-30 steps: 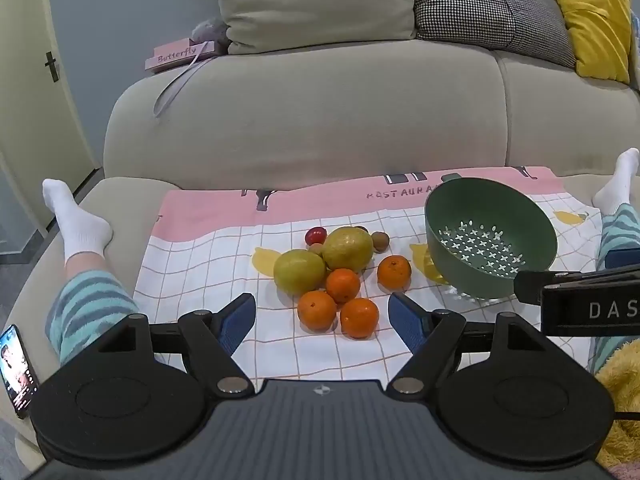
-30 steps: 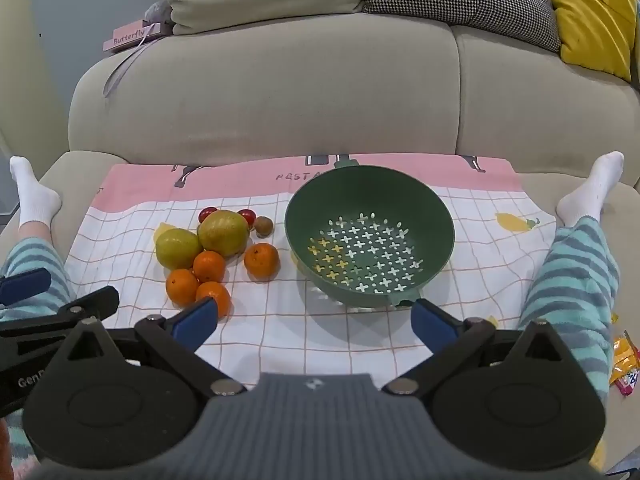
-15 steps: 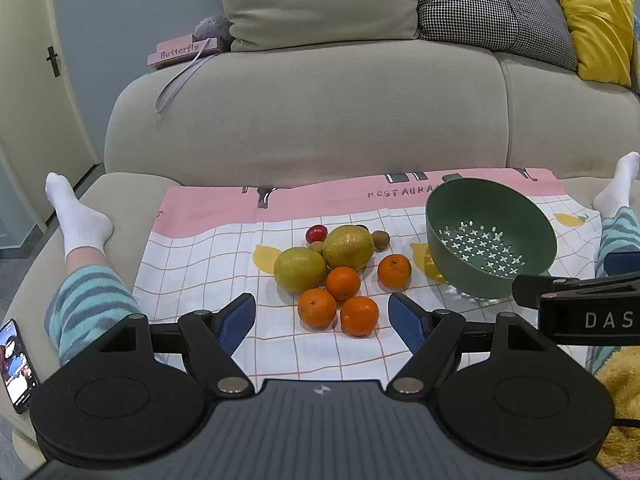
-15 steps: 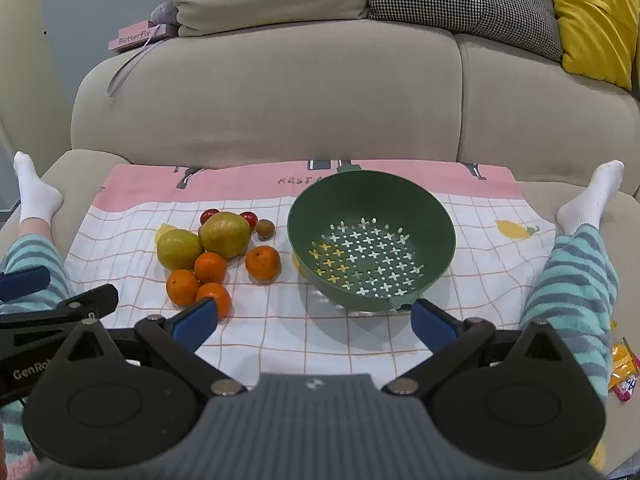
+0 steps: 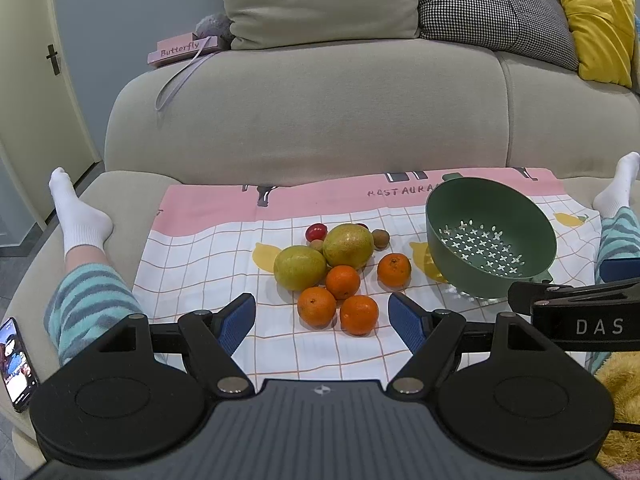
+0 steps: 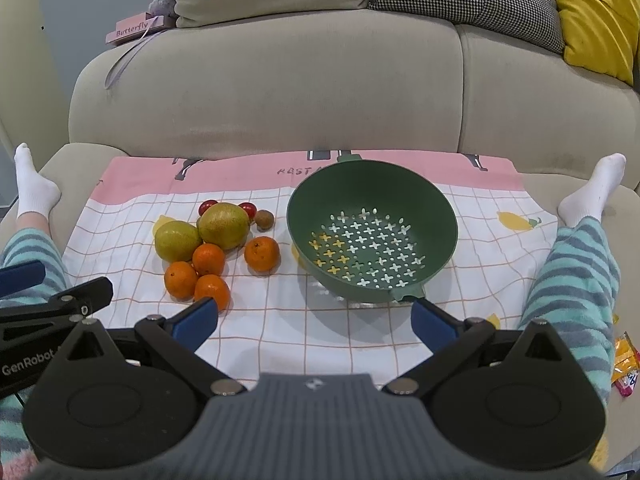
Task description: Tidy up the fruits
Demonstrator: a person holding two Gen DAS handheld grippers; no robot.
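A pile of fruit lies on a checked cloth (image 5: 200, 264): two yellow-green pears (image 5: 300, 267) (image 5: 348, 246), several oranges (image 5: 359, 314) (image 5: 394, 270), red cherry tomatoes (image 5: 316, 233) and a brown kiwi (image 5: 381, 238). An empty green colander (image 5: 490, 236) stands to their right; it also shows in the right wrist view (image 6: 372, 232). My left gripper (image 5: 322, 322) is open and empty, just in front of the nearest oranges. My right gripper (image 6: 314, 322) is open and empty, in front of the colander, with the fruit pile (image 6: 216, 240) to its left.
The cloth lies on a beige sofa seat, the backrest (image 5: 320, 120) right behind it. A person's legs in striped trousers flank the cloth (image 6: 576, 280) (image 5: 88, 304). A phone (image 5: 16, 364) lies at the left edge. Snack wrappers (image 6: 624, 364) lie at the right.
Both grippers have drifted slightly, so the scene sits a little lower in each view. Nothing was taken hold of; the fruit and colander have not moved.
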